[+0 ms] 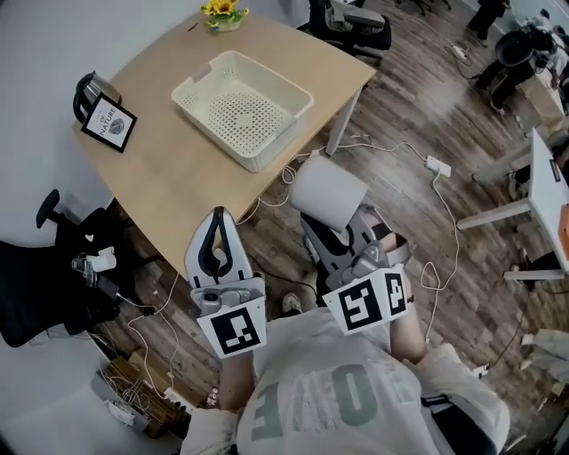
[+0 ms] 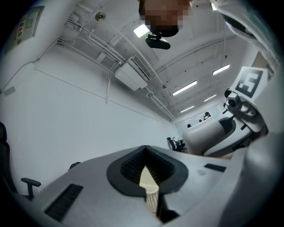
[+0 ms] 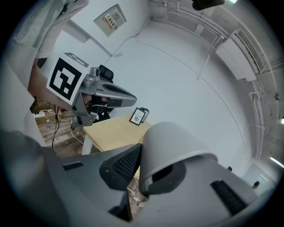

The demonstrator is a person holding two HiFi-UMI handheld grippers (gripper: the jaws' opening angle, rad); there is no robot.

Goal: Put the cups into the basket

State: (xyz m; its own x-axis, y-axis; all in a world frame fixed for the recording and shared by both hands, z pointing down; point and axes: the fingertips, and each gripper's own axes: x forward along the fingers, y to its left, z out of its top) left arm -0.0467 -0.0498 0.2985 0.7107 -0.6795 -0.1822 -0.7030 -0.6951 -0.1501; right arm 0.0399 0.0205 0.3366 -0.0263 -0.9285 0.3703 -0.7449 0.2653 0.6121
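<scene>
A cream perforated basket [image 1: 270, 149] stands empty on the wooden table [image 1: 169, 178]. My right gripper [image 1: 316, 229] hangs over the floor just off the table's near edge, shut on a pale grey cup [image 1: 329, 197]. In the right gripper view the cup [image 3: 171, 146] sits tilted between the dark pads [image 3: 123, 165], mouth toward the camera. My left gripper [image 1: 219, 215] hovers above the table's near corner, jaws together and holding nothing. A sliver of the basket [image 2: 151, 188] shows through the slit between its jaws. No other cup is in view.
A framed card [image 1: 108, 123] and a dark jug [image 1: 92, 89] stand at the table's left corner, and yellow flowers [image 1: 222, 11] at its far edge. Cables and a power strip [image 1: 438, 165] lie on the wood floor. Black chairs [image 1: 40, 284] stand at the left, and a white desk [image 1: 547, 191] at the right.
</scene>
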